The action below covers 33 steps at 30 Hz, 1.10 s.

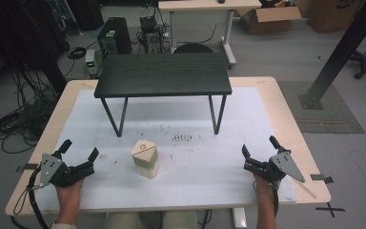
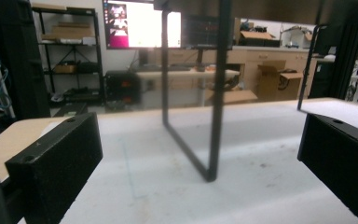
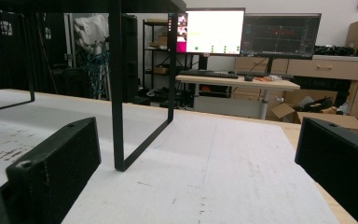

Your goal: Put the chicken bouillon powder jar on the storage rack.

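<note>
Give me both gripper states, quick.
Left gripper: open, holding nothing.
Right gripper: open, holding nothing.

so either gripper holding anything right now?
Nothing held. Left gripper and right gripper are both open on the table; the beige block sits untouched between them.

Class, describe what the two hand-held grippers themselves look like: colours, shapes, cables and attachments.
Each hand-held gripper, left and right, is black with two blocky, rectangular jaws. Each carries a grey three-cornered plate with small dark holes on top. A black cable trails from the left one, looping past the wrist. The forearms show no sleeves. Up close, the jaw blocks look matte with small round holes.
</note>
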Available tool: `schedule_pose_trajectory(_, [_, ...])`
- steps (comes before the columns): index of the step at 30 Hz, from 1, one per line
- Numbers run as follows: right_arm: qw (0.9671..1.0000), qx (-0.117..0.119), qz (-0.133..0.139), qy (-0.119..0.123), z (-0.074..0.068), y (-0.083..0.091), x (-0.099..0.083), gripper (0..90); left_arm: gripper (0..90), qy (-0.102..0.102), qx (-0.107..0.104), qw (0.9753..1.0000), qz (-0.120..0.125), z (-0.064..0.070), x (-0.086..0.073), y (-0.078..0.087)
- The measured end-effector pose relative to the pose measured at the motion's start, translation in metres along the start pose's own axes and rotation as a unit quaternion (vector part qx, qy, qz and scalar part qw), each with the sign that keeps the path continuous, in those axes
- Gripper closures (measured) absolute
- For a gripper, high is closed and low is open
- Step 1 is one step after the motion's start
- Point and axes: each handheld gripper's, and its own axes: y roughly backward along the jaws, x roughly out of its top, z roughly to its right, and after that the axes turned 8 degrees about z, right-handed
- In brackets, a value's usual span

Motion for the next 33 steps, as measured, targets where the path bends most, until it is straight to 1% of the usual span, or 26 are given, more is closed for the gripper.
schedule_pose_trajectory(1, [1.0000, 0.000, 0.000, 0.000, 0.000, 0.000, 0.000, 0.0, 0.2, -0.001, -0.001, 1.0000, 0.004, 0.004, 0.002, 0.000])
schedule_pose_trajectory(2, [1.0000, 0.000, 0.000, 0.000, 0.000, 0.000, 0.000, 0.0, 0.2, -0.001, -0.001, 1.0000, 0.004, 0.004, 0.002, 0.000])
schedule_pose_trajectory(3, [1.0000, 0.000, 0.000, -0.001, 0.000, 0.000, 0.000, 0.0, 0.2, -0.004, -0.004, 1.0000, 0.006, 0.012, 0.007, 0.001])
schedule_pose_trajectory(6, [1.0000, 0.000, 0.000, 0.000, 0.000, 0.000, 0.000, 0.0, 0.2, -0.001, -0.012, 0.9999, 0.012, 0.024, 0.012, 0.003])
schedule_pose_trajectory(9, [1.0000, 0.000, 0.001, 0.000, 0.000, 0.000, 0.000, 0.0, 0.2, -0.001, -0.016, 0.9998, 0.011, 0.035, 0.016, 0.004])
schedule_pose_trajectory(12, [1.0000, 0.001, 0.002, 0.000, 0.000, 0.000, 0.000, 0.0, 0.2, 0.005, -0.021, 0.9997, 0.013, 0.044, 0.020, 0.005])
schedule_pose_trajectory(16, [1.0000, 0.001, 0.002, -0.001, 0.000, 0.000, 0.000, 0.0, 0.2, 0.008, -0.023, 0.9996, 0.014, 0.055, 0.026, 0.006])
schedule_pose_trajectory(17, [1.0000, 0.001, 0.002, -0.001, 0.000, 0.000, 0.000, 0.0, 0.2, 0.008, -0.023, 0.9996, 0.014, 0.055, 0.026, 0.006])
schedule_pose_trajectory(19, [1.0000, 0.001, 0.003, 0.000, 0.000, 0.000, 0.000, 0.0, 0.2, 0.010, -0.025, 0.9995, 0.015, 0.062, 0.028, 0.007])
schedule_pose_trajectory(24, [1.0000, 0.001, 0.002, 0.000, 0.000, 0.000, 0.000, 0.0, 0.2, 0.006, -0.034, 0.9993, 0.012, 0.076, 0.029, 0.007])
schedule_pose_trajectory(29, [1.0000, 0.001, 0.002, 0.000, 0.000, 0.000, 0.000, 0.0, 0.2, 0.010, -0.039, 0.9992, 0.003, 0.089, 0.026, 0.007])
schedule_pose_trajectory(30, [1.0000, 0.001, 0.002, 0.000, 0.000, 0.000, 0.000, 0.0, 0.2, 0.010, -0.039, 0.9992, 0.003, 0.089, 0.026, 0.007])
schedule_pose_trajectory(31, [1.0000, 0.001, 0.002, 0.000, 0.000, 0.000, 0.000, 0.0, 0.2, 0.011, -0.042, 0.9991, -0.001, 0.095, 0.025, 0.007])
schedule_pose_trajectory(33, [1.0000, 0.001, 0.002, 0.000, 0.000, 0.000, 0.000, 0.0, 0.2, 0.010, -0.044, 0.9990, -0.004, 0.100, 0.023, 0.006])
